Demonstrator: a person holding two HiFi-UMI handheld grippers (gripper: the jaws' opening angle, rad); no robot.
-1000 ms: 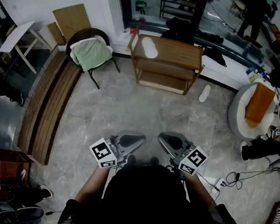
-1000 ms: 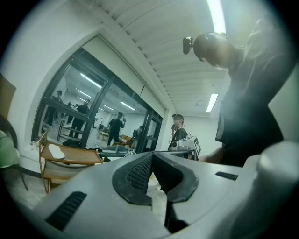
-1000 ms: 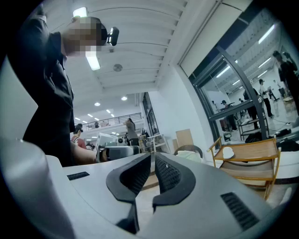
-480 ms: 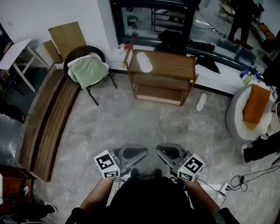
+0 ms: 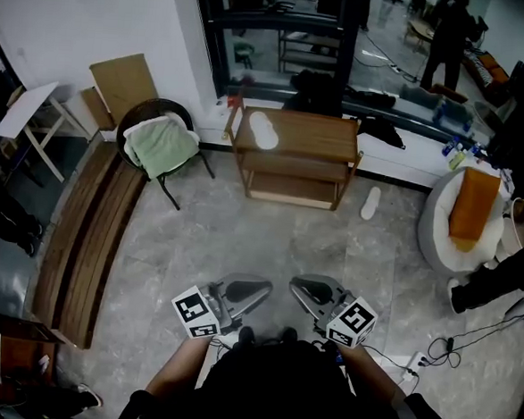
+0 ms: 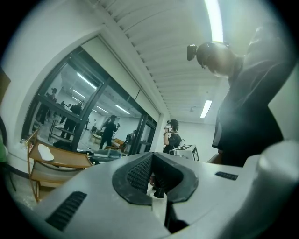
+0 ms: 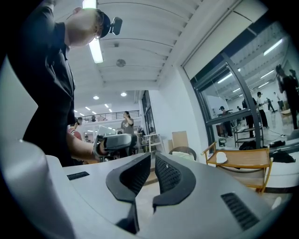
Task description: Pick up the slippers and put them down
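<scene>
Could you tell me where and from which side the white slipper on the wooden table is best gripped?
Probably pinch the white slipper across its narrow width at the near end, coming from above the front edge of the wooden table. It lies flat by the table's left end, lengthwise roughly front to back, with both long sides free.

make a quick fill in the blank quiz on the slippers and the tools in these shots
The slipper on the wooden rack lies on its ____ shelf.
The other slipper lies on the ____, beside the rack.
The cushion on the chair is ____.
The left tool and right tool are shut and hold ____.
Missing words: top; floor; green; nothing
</scene>
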